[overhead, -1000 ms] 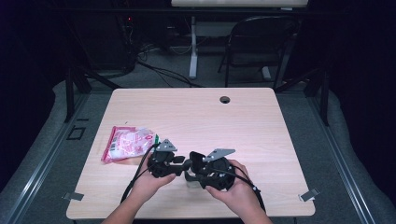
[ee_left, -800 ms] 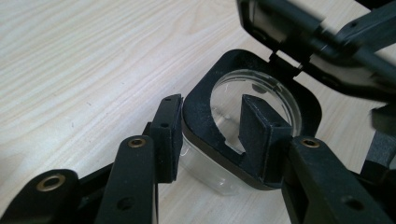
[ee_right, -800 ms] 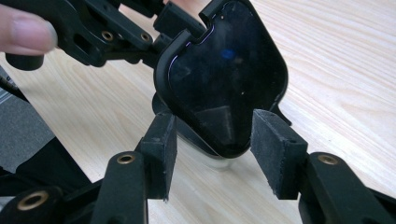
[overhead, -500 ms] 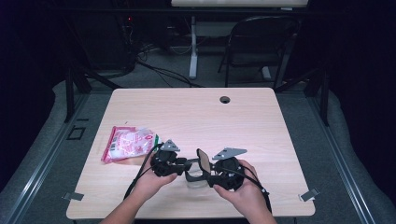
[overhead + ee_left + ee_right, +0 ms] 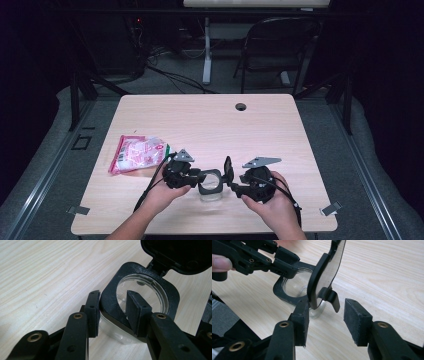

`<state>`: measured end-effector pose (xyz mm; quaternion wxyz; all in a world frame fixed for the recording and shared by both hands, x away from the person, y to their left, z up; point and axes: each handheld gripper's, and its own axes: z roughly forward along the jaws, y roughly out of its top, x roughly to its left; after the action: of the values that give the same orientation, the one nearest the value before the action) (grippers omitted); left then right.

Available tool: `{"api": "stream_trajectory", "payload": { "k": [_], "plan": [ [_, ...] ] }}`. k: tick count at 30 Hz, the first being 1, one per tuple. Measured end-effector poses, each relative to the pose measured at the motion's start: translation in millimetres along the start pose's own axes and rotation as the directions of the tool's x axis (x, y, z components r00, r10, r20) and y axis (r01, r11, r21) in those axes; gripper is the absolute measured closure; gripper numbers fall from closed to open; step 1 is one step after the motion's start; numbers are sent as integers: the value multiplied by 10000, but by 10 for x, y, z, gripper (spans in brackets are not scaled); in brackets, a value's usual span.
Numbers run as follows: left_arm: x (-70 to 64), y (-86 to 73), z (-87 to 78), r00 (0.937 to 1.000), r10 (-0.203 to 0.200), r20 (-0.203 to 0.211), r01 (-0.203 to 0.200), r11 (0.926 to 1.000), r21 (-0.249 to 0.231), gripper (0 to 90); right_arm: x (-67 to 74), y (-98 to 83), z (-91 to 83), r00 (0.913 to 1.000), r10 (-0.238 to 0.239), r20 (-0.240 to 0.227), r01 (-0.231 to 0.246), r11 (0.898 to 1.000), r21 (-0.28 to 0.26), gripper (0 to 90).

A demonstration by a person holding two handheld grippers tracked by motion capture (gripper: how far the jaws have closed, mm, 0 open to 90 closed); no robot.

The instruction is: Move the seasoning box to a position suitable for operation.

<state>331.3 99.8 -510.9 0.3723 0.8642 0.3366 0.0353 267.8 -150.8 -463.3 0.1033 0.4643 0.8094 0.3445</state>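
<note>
Lid up on the clear container (image 5: 211,186) near the bench's front edge.
Your left gripper (image 5: 113,312) is clenched on the container's black rim, one pad inside, one outside. Your right gripper (image 5: 325,321) stands released, its jaws just closing in, the hinged lid (image 5: 325,272) upright by one pad. Opening looks done; filling or emptying remains. A pink packet (image 5: 137,154) lies toward the left edge; the far half of the bench (image 5: 210,117) lies free.

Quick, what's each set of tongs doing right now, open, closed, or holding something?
Left tongs: closed on the black rim of the clear container.
Right tongs: open, jaws just been closing around the raised lid, holding nothing.
</note>
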Motion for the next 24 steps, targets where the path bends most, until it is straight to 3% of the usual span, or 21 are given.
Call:
{"api": "stream_trajectory", "payload": {
  "k": [6, 11, 15, 24],
  "plan": [
    [3, -8, 3, 10000, -73, 30, 73, 9999, -71, 644, 59, 3, 54, 9997, -141, -195, 141, 9999, 12, 581],
    [5, -22, 1, 10000, 12, 13, -12, 9999, -170, 644, 52, 10, 77, 9993, -260, -253, 264, 9995, 145, 767],
    [1, -27, -2, 10000, 91, -17, -91, 9998, -185, 642, 45, 15, 70, 9986, -293, -440, 299, 9995, 126, 806],
    [-27, -49, -32, 10000, 58, -34, -59, 9996, -265, 627, -36, 37, 102, 9996, -195, -211, 190, 9995, -258, 836]
  ]
}}
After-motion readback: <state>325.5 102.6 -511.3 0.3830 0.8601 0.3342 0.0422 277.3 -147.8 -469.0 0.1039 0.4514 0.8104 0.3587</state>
